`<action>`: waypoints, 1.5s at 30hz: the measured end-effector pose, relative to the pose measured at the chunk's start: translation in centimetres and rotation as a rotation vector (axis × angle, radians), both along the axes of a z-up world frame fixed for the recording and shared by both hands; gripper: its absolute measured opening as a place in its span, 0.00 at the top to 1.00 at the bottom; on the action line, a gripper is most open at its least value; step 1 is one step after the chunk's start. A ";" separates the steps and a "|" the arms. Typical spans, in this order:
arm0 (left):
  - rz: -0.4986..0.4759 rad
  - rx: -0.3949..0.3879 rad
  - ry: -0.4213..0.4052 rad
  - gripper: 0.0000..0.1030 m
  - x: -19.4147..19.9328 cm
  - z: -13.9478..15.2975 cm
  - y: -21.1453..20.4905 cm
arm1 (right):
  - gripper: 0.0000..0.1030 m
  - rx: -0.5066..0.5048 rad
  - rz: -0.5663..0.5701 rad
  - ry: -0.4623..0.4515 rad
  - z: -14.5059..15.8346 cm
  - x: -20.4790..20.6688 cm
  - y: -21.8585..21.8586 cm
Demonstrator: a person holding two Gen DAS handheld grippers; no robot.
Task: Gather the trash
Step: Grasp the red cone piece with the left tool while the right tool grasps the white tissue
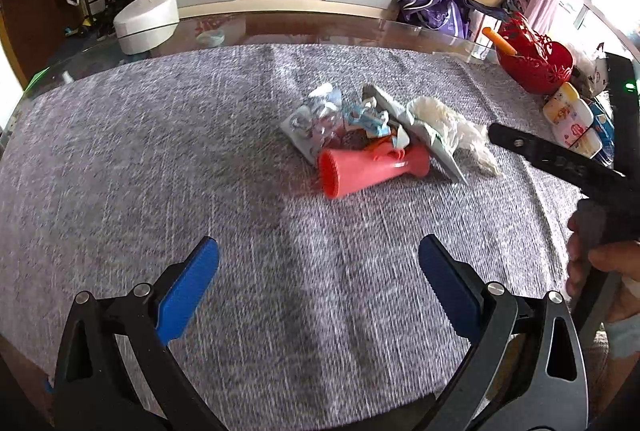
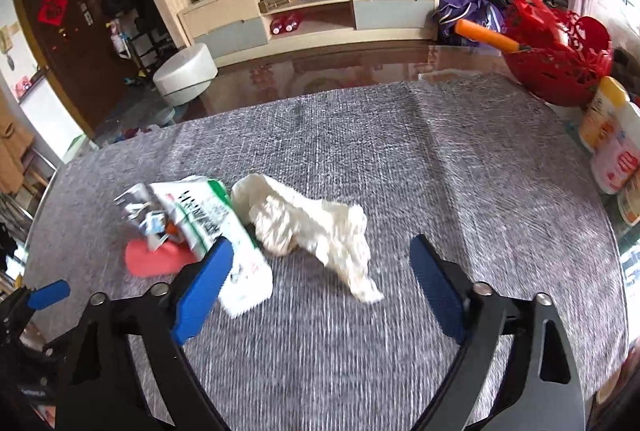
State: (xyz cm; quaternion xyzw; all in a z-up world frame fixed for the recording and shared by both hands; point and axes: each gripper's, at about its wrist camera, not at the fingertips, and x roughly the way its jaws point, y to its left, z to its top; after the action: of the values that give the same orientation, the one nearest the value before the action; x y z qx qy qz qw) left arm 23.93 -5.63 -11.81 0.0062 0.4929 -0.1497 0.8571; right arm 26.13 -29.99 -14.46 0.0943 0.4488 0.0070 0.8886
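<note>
I am looking down along the right hand-held gripper [image 2: 322, 283]: its blue pads are standing wide apart over the grey cloth [image 2: 460, 159] with nothing between them. The left hand-held gripper [image 1: 319, 285] is likewise gaping and empty, nearer my edge of the bench.

Just beyond the right pads, the crumpled white tissue [image 2: 316, 227] is lying about midway across the cloth. I am judging it very light and soft; it should crush under the pads, so I would be pinching its thickest bunched middle, not the thin trailing tail, which could tear or slip out.

Touching it, on the side toward the bench's left edge, the white and green paper packet [image 2: 208, 219] is lying flat and creased. It looks light but stiffer; a raised fold or an end that lifts off the cloth seems the best hold, since a flat face gives the pads nothing to bite.

Against that, the pink plastic cup [image 1: 368, 167] is lying on its side, mouth toward me. It looks rigid, smooth and prone to rolling; I would be taking it across the rim wall.

Behind the cup, small foil and printed wrappers [image 1: 336, 119] are heaped, likely slippery and springy.

Farther off, at the bench's far right corner, a red basket [image 2: 556, 51] is standing.
</note>
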 end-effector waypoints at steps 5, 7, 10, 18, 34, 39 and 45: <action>-0.032 -0.020 0.006 0.17 2.0 -0.5 -0.6 | 0.20 0.015 -0.010 0.040 -1.6 1.3 -0.4; -0.044 -0.021 0.018 0.23 2.8 -1.1 -0.9 | 0.21 0.015 -0.017 0.049 -2.2 1.7 -0.7; -0.063 -0.028 0.035 0.32 3.7 -1.9 -1.2 | 0.23 0.023 -0.015 0.058 -2.7 2.1 -1.0; -0.093 -0.043 0.029 0.35 5.5 -3.2 -2.5 | 0.28 0.040 0.017 0.063 -3.2 2.8 -0.2; -0.170 -0.062 0.009 0.87 5.1 -2.6 -4.6 | 0.90 -0.009 0.093 0.048 -2.7 2.6 1.8; -0.167 -0.041 -0.027 0.96 3.5 -1.4 -4.3 | 0.90 -0.012 0.080 0.003 -1.1 1.1 1.4; -0.150 -0.031 -0.069 0.96 0.6 1.3 -3.1 | 0.90 -0.004 0.070 -0.047 1.0 -1.5 0.9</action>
State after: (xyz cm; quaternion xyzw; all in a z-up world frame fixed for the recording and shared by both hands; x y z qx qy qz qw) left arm 24.49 -8.75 -10.56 0.0349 0.4589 -0.2205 0.8600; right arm 24.66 -29.05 -13.44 0.0768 0.4309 0.0393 0.8982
